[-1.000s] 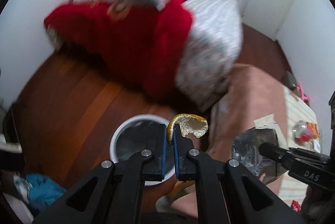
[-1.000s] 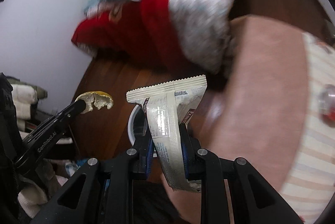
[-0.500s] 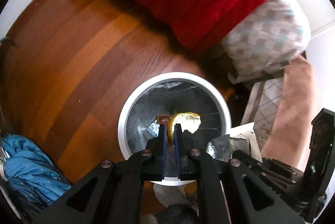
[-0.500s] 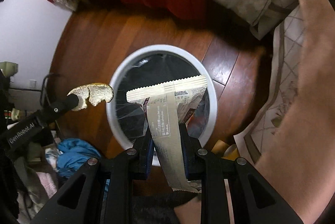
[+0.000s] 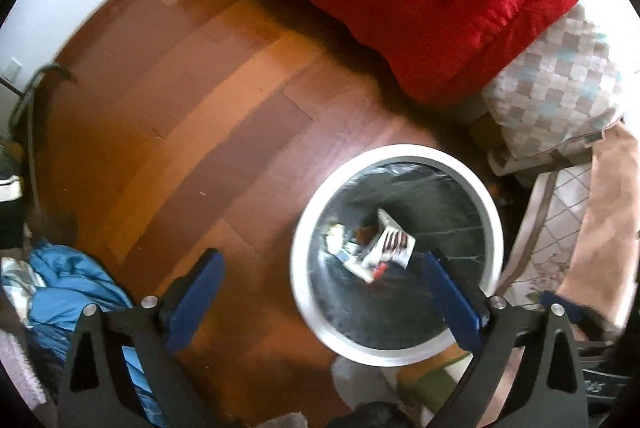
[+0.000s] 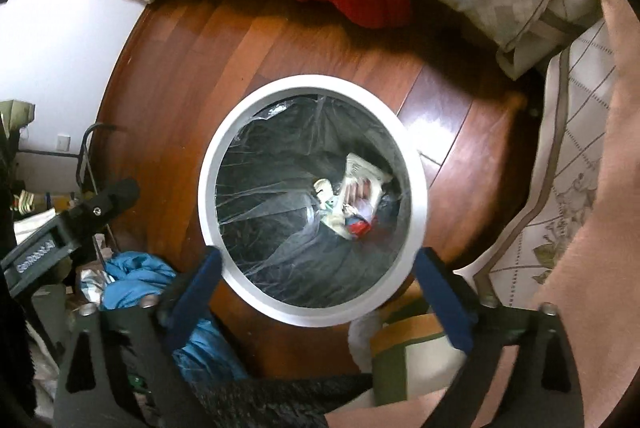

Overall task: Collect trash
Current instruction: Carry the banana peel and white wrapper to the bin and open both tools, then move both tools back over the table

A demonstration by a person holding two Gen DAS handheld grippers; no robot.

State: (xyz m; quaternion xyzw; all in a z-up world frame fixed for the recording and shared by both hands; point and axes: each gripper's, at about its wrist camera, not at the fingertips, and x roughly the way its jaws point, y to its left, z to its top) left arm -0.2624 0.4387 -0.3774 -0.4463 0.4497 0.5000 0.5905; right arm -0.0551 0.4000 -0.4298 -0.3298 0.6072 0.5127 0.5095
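Trash [image 6: 354, 200], wrappers and scraps, lies at the bottom of the white-rimmed bin [image 6: 224, 132] on the wooden floor [image 5: 192, 132]. Left gripper [image 5: 324, 280] and right gripper [image 6: 316, 280] hover above it, jaws opening with nothing between them. Judged step: drop finished; next, seek further litter.

One bin [image 6: 416, 164] (lined), two grippers, several wrappers [image 6: 362, 184].

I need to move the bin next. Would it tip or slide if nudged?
The white bin looks light: thin liner, only a few wrappers inside. It would probably slide on the glossy wood floor, perhaps tipping if pushed at the rim.
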